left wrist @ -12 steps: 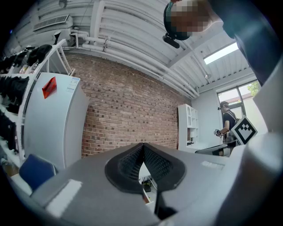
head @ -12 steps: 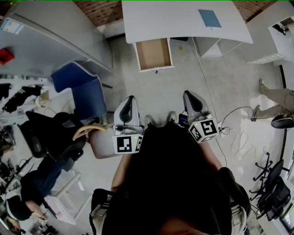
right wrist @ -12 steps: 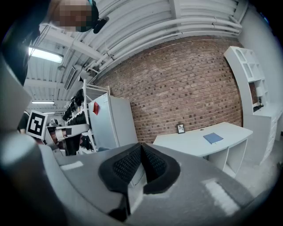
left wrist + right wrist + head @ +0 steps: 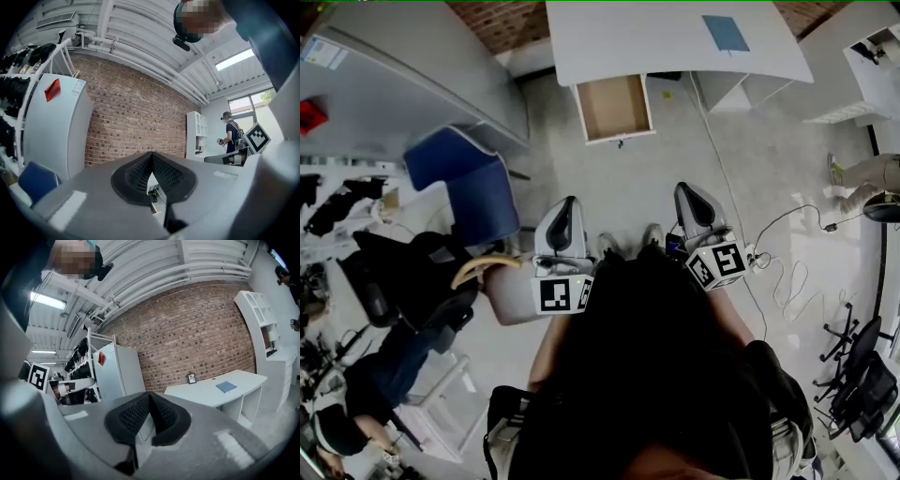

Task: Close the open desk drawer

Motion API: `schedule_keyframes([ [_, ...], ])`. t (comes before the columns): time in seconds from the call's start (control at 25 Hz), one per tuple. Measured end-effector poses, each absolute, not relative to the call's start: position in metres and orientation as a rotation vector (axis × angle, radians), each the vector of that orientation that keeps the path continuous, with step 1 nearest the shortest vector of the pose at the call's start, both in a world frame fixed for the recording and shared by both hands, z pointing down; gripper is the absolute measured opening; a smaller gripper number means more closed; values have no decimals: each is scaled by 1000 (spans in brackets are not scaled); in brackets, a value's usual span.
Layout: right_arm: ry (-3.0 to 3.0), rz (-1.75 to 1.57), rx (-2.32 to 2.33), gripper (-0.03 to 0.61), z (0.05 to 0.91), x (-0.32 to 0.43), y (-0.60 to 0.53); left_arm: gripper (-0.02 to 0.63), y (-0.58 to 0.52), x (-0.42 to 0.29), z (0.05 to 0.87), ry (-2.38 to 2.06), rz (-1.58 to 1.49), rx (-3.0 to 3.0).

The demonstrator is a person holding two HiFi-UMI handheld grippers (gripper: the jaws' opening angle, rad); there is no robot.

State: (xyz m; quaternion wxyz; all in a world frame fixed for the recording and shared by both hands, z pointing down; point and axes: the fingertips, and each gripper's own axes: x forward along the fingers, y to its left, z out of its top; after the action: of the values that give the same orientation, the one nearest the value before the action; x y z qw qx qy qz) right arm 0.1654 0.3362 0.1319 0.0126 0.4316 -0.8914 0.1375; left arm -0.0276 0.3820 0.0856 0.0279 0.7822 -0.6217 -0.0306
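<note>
Bystander [image 4: 864, 172] moved rightward | left gripper [image 4: 567, 202], right gripper [image 4: 685, 193] closed, empty | drawer [image 4: 614, 109] open, well ahead

Bright, even indoor light; strong fisheye warp, dark vignetted corners; near claw housings soft

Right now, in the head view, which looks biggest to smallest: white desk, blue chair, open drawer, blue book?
1. white desk
2. blue chair
3. open drawer
4. blue book
The chair is nearer the camera, which inflates it.
</note>
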Motion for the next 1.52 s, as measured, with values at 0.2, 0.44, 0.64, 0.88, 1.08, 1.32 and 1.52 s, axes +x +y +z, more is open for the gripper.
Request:
schedule_keyframes([
  [0.2,-2764,453,1395,3,133,152,345,15,390,-42,91,-1871,-89,2441],
  [0.44,-2742,452,1442,3,139,132,357,14,399,-59,99,-1816,-81,2483],
  [0.64,-2737,471,1446,3,145,126,357,15,397,-63,104,-1809,-85,2481],
  [0.88,-2754,462,1423,3,150,125,329,14,374,-60,110,-1822,-90,2456],
  [1.08,-2772,471,1393,3,151,127,285,15,340,-56,109,-1852,-69,2440],
  [1.32,-2798,475,1323,3,151,130,222,14,284,-49,108,-1895,-40,2400],
  [1.52,-2815,432,1286,5,145,141,173,14,242,-39,102,-1953,-63,2372],
])
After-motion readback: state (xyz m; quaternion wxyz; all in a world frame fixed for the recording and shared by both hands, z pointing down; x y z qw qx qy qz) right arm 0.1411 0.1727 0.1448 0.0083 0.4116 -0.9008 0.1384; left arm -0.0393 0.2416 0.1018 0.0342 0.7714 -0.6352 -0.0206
